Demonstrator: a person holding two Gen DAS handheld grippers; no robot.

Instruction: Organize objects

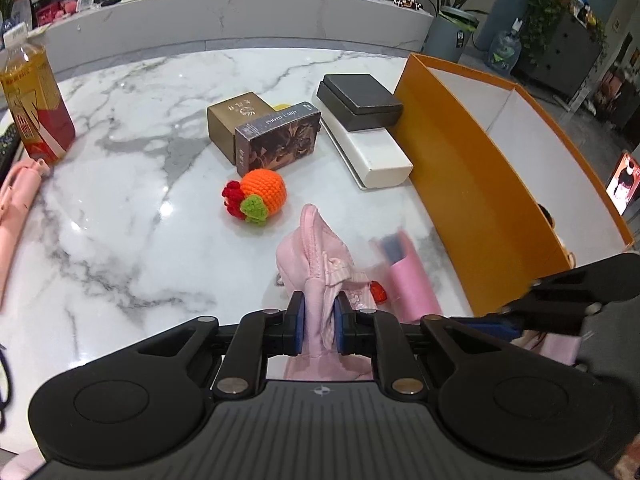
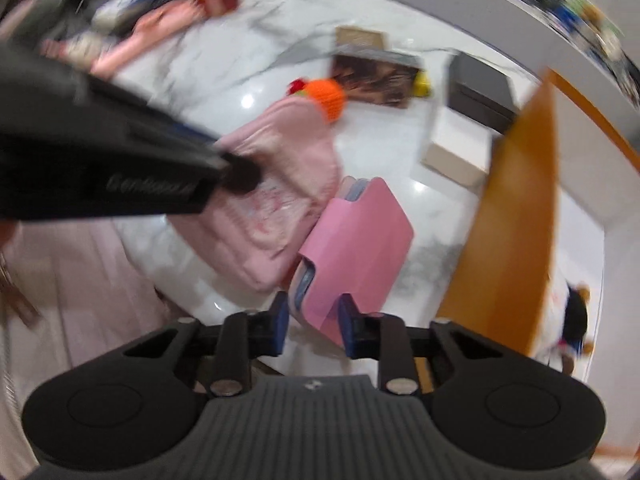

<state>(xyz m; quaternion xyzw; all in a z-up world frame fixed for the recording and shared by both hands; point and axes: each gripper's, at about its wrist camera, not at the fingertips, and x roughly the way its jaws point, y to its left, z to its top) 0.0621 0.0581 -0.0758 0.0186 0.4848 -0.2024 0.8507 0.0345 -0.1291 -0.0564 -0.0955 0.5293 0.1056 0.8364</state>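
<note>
Evidently the step in hand was lifting soft things into the orange box (image 1: 460, 168), which stood along the tabletop's (image 1: 120, 240) right edge. The left gripper (image 1: 319, 314) was clamped narrow on a pink cloth pouch (image 1: 316, 248) near the front edge. The right gripper (image 2: 313, 322) had its blue pads against the end of a pink case (image 2: 352, 248) just beside the pouch, though blur left the firmness of that hold unclear. Doing it well probably meant seating the case deeper between the pads, then raising it over the box wall without dragging the pouch.
</note>
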